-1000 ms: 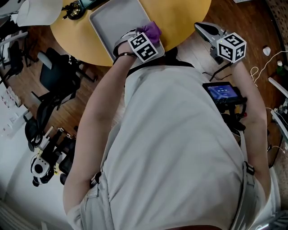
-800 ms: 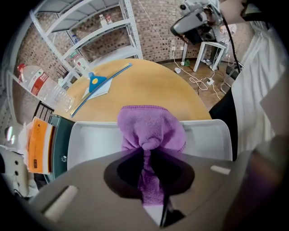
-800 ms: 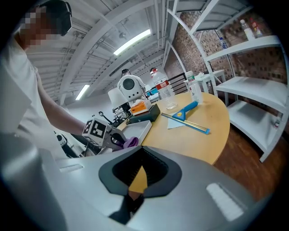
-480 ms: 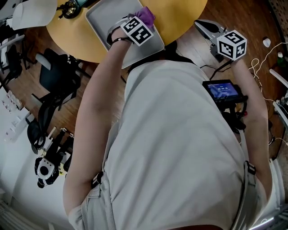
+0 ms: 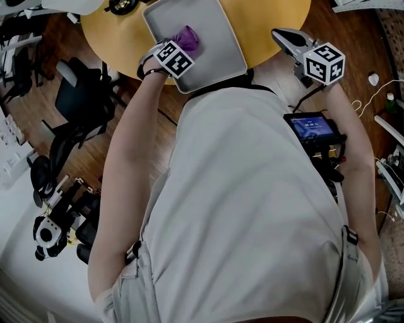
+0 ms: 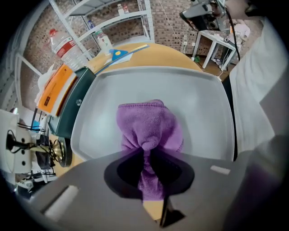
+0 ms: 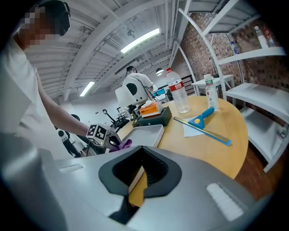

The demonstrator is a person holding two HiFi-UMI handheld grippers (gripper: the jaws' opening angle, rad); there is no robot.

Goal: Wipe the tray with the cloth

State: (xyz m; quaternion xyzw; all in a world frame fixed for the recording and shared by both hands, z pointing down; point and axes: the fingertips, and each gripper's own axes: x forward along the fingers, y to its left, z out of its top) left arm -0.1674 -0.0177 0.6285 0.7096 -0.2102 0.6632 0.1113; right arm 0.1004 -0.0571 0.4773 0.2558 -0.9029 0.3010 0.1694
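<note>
A grey tray (image 5: 218,35) lies on the round yellow table (image 5: 271,16); in the left gripper view the tray (image 6: 205,106) fills the middle. A purple cloth (image 6: 149,128) rests bunched on the tray floor, its tail pinched between the jaws of my left gripper (image 6: 146,155). From the head view, the cloth (image 5: 187,38) sits near the tray's left side, just beyond the left gripper (image 5: 180,49). My right gripper (image 5: 281,35) hovers off the table's near right edge, jaws together with nothing in them. In its own view, the right gripper (image 7: 139,176) faces the tray (image 7: 146,133) from afar.
A dark green box (image 6: 72,106) with an orange book (image 6: 54,88) on it borders the tray's left side, with a water bottle (image 6: 63,45) behind. A blue squeegee (image 7: 201,118) and a ruler (image 7: 205,131) lie on the table's far part. An office chair (image 5: 79,104) stands left of the table.
My left gripper has slid the cloth from the tray's near right edge across toward its left middle. The right gripper has stayed where it was.
</note>
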